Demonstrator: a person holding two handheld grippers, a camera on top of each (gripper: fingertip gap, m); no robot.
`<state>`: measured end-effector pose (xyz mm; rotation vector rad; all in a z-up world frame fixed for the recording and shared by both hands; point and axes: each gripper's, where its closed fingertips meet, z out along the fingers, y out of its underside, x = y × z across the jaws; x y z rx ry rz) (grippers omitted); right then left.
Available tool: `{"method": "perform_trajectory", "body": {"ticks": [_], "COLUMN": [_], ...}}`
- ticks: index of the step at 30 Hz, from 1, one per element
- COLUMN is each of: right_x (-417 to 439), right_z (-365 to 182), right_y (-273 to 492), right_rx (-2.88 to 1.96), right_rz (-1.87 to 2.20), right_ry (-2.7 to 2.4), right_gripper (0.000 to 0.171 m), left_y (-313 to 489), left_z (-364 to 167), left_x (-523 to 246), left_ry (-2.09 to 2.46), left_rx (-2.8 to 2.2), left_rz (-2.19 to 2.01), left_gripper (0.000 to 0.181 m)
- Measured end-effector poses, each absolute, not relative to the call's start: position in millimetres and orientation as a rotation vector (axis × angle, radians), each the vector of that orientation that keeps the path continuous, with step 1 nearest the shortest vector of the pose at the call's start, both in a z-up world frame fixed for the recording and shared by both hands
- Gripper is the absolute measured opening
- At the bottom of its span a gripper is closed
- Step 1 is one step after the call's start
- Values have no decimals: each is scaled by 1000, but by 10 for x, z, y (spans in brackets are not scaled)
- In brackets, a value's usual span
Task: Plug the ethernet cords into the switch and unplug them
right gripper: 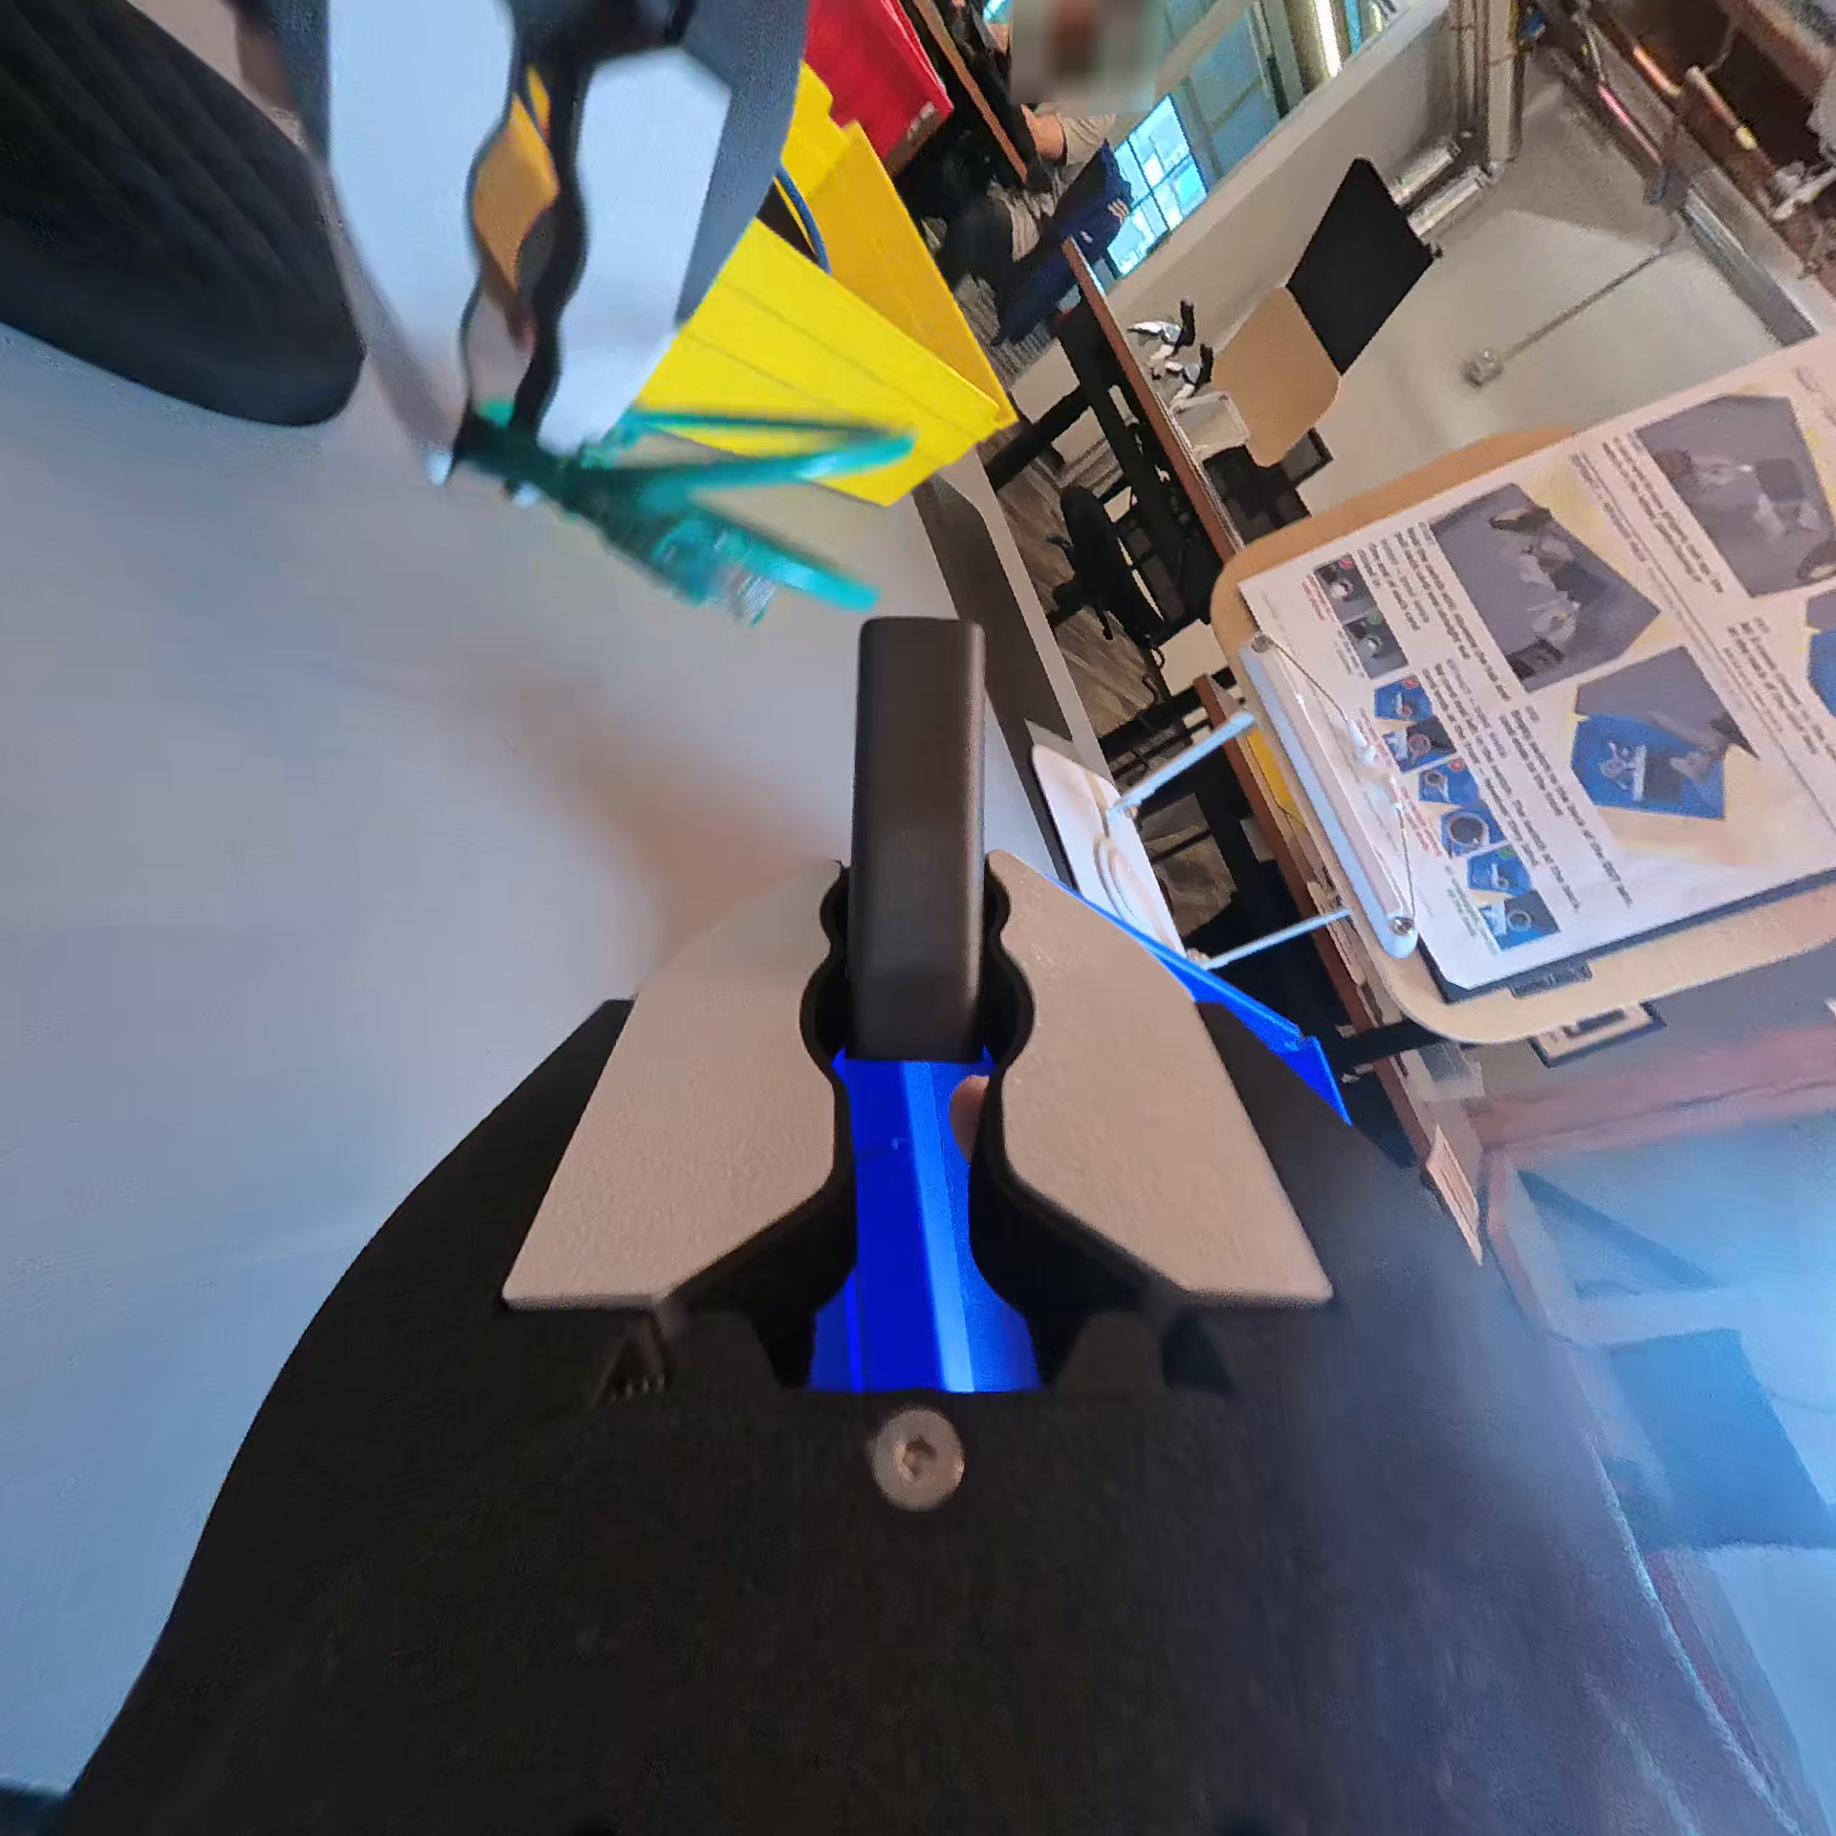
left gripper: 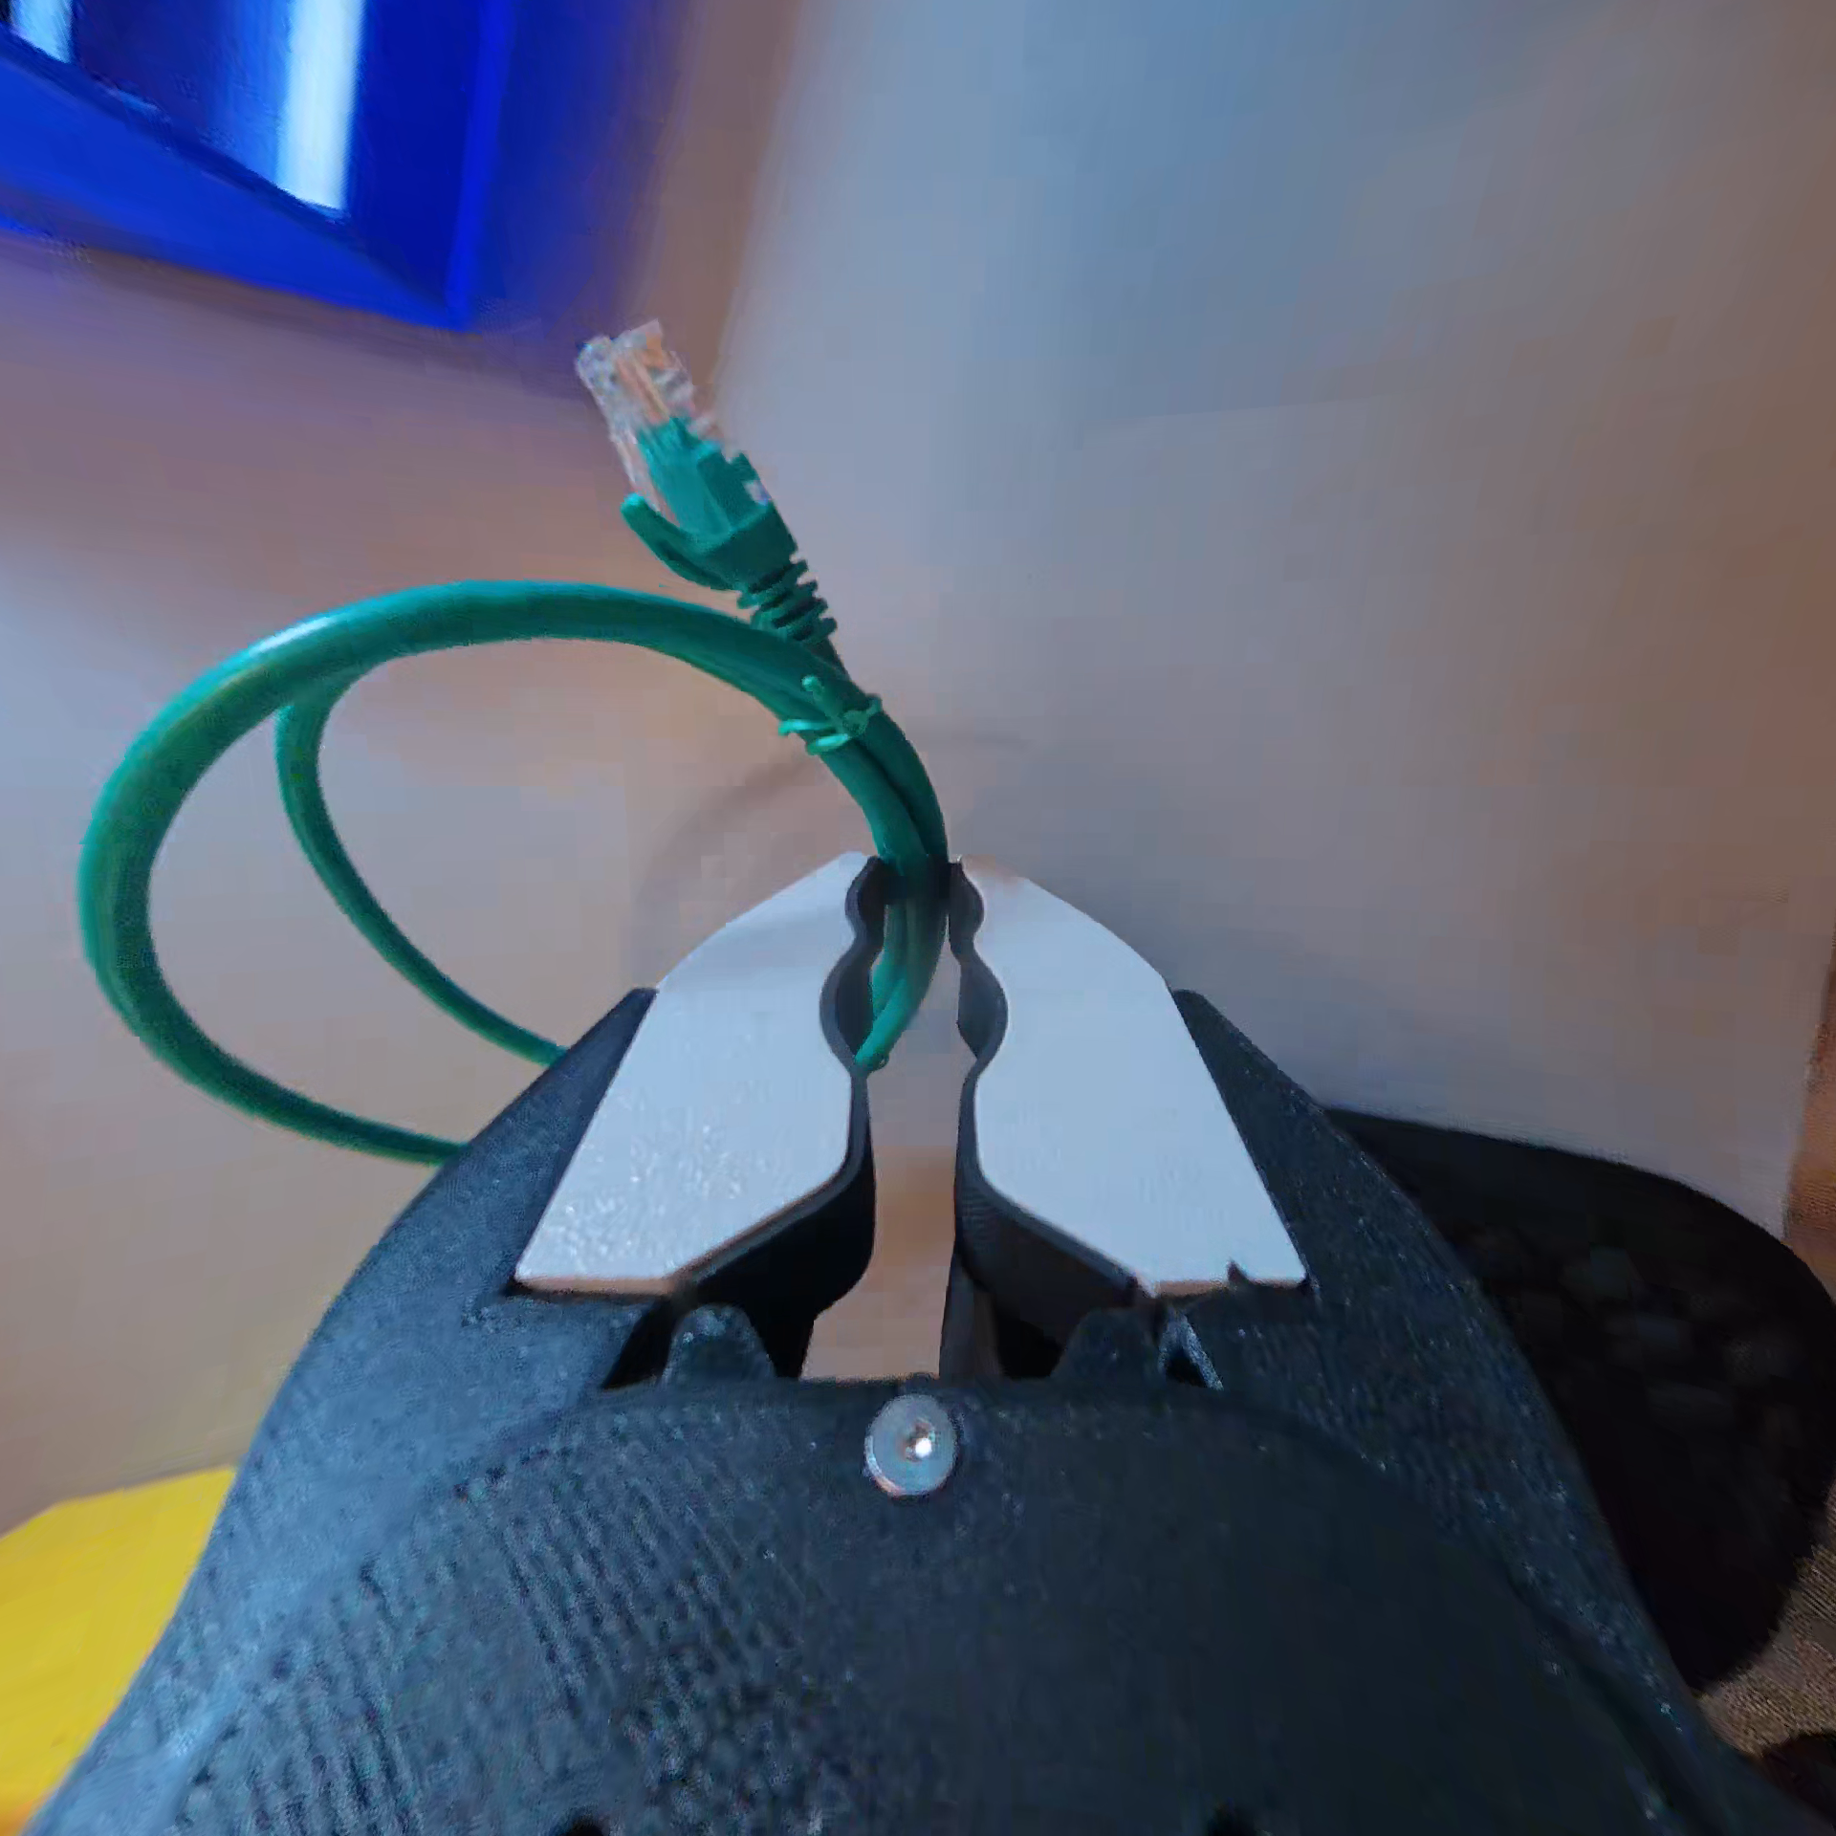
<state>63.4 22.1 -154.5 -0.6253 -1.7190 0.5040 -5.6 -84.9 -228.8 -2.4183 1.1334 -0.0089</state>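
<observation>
Currently one green ethernet cord (left gripper: 467, 636) is showing, coiled in roughly two loops and cinched by one green twist tie (left gripper: 830, 720); the left gripper (left gripper: 909, 874) is pinching the bundled strands at its tips, jaws nearly together. One clear plug (left gripper: 646, 397) on a green boot is pointing toward the upper middle of the left wrist frame, free in the air and touching nothing, with bare pale table (left gripper: 1292, 497) behind it and open room on all sides. One blue bin (left gripper: 248, 149) is sitting in the upper left corner, well apart from the plug; one yellow bin edge (left gripper: 89, 1590) is showing at lower left. In the right wrist view, the right gripper (right gripper: 914, 894) is clamping one dark grey switch (right gripper: 919, 775) edge-on, jaws spread only as wide as the box, which is sticking up past the tips at frame centre. A blue piece (right gripper: 919, 1242) is sitting below it between the fingers; what it is, cannot tell. The left gripper (right gripper: 517, 417) is hanging blurred at upper left with the cord (right gripper: 695, 477), near the switch's far end but apart. The table edge (right gripper: 954, 536) is running along the right, one stand with printed sheets (right gripper: 1590, 676) beyond it.
</observation>
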Motion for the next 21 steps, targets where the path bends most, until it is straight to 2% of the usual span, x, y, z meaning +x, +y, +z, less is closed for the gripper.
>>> {"method": "perform_trajectory", "body": {"ticks": [4, 9, 11, 13, 21], "right_x": [729, 699, 679, 673, 656], "right_z": [-1609, -1720, -1742, -1773, -1931], "right_y": [389, 427, 416, 400, 235], "right_rx": [-669, -688, -686, -684, -631], "right_rz": [477, 491, 493, 488, 484], "right_ry": [-1727, -1770, -1782, -1793, -1858], "right_gripper": [22, 22, 22, 22, 22], "left_y": [-709, -464, -402, -312, -259], "left_z": [-2708, -2597, -2670, -2708, -2739], "left_x": [-23, 104, 152, 193, 162], "left_ry": [1153, 1011, 1003, 966, 930], "left_rx": [-2495, -2383, -2392, -2399, -2396], "left_rz": [-106, -143, -106, -108, -167], "left_gripper": [16, 40, 44, 29, 15]}}
